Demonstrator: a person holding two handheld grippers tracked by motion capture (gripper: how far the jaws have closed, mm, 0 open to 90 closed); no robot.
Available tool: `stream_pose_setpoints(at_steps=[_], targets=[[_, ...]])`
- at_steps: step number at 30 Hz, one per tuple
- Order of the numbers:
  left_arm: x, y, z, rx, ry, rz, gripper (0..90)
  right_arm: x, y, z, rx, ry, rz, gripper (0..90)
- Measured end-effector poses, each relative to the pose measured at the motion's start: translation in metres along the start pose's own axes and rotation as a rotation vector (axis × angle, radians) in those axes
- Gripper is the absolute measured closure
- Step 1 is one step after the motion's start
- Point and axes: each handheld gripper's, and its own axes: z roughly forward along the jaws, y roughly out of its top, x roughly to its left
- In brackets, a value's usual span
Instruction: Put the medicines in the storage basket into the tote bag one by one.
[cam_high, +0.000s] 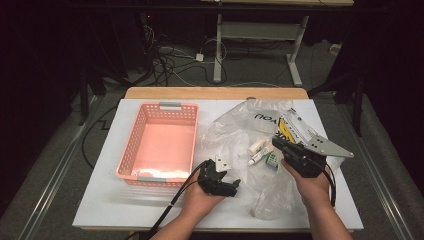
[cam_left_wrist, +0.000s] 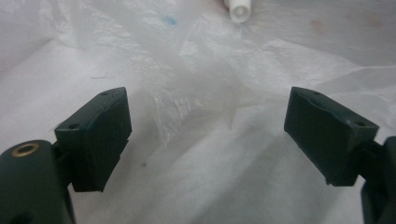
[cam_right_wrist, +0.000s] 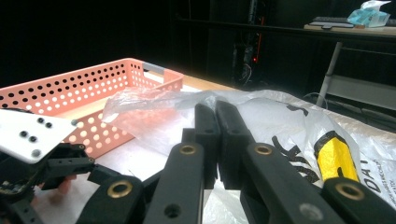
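1. The pink basket (cam_high: 159, 145) sits on the white table (cam_high: 100, 200), left of the clear plastic bag (cam_high: 240, 125).
2. The left gripper (cam_high: 229, 186), just beside the bag's near-left edge, gapes wide, holding nothing.
3. The right gripper (cam_high: 278, 145), over the bag, has jaws pressed together; any grip on the bag is unclear.
4. Small tubes (cam_high: 257, 152) lie in the bag.

Basket (cam_high: 160, 142) on the table's (cam_high: 100, 200) left half, plastic bag (cam_high: 240, 130) to its right, small tubes (cam_high: 258, 151) on the bag
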Motion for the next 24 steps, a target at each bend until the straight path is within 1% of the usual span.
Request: stream_pose_setpoints(at_steps=[2,4,6,7,8,11,13,14,16,18,19,20,22,23,24], targets=[[0.0027,0.0038,0.0046,0.020,-0.008,-0.024,15.5,0.0003,-0.0002,0.0006,0.002,0.002,0.000,89.1],[0.0046,0.0057,0.0062,0.008,-0.009,-0.052,18.1,0.0013,-0.0002,0.0008,0.004,0.004,-0.007,89.1],[0.0051,0.0059,0.0062,0.002,0.008,-0.062,25.8,0.0015,0.0000,0.0004,0.004,0.005,-0.006,89.0],[0.0045,0.0057,0.0062,0.000,0.017,-0.061,28.5,0.0005,0.0002,0.0005,-0.001,0.006,-0.015,89.1],[0.0040,0.0054,0.0061,-0.003,0.024,-0.060,31.8,0.0005,0.0003,0.0001,0.001,0.006,-0.008,89.0],[0.0044,0.0047,0.0054,-0.014,0.035,-0.070,43.0,0.0002,0.0003,0.0004,0.001,0.005,-0.011,89.0],[0.0061,0.0038,0.0047,-0.025,0.023,-0.083,51.6,0.0006,0.0001,0.0007,0.003,0.006,-0.007,89.1],[0.0071,0.0034,0.0044,-0.031,0.003,-0.083,56.8,0.0009,0.0000,0.0009,0.004,0.004,-0.006,89.0],[0.0069,0.0032,0.0046,-0.033,-0.008,-0.076,66.3,0.0011,-0.0004,0.0013,0.007,0.002,-0.003,89.0],[0.0063,0.0029,0.0048,-0.033,-0.030,-0.055,76.5,0.0007,-0.0009,0.0021,0.008,0.002,-0.005,89.1],[0.0053,0.0029,0.0047,-0.030,-0.037,-0.035,84.4,0.0007,-0.0011,0.0025,0.009,0.001,-0.002,89.0],[0.0033,0.0027,0.0044,-0.031,-0.038,-0.010,87.3,0.0008,-0.0013,0.0027,0.012,0.000,0.000,89.1],[-0.0009,0.0014,0.0026,-0.049,-0.032,0.033,88.1,0.0003,-0.0014,0.0029,0.012,0.000,-0.001,89.1],[-0.0020,0.0007,0.0013,-0.061,-0.031,0.048,88.3,0.0002,-0.0014,0.0028,0.011,0.000,0.001,89.1],[-0.0026,-0.0003,0.0003,-0.077,-0.035,0.048,88.3,0.0002,-0.0016,0.0028,0.011,0.000,0.001,89.2]])
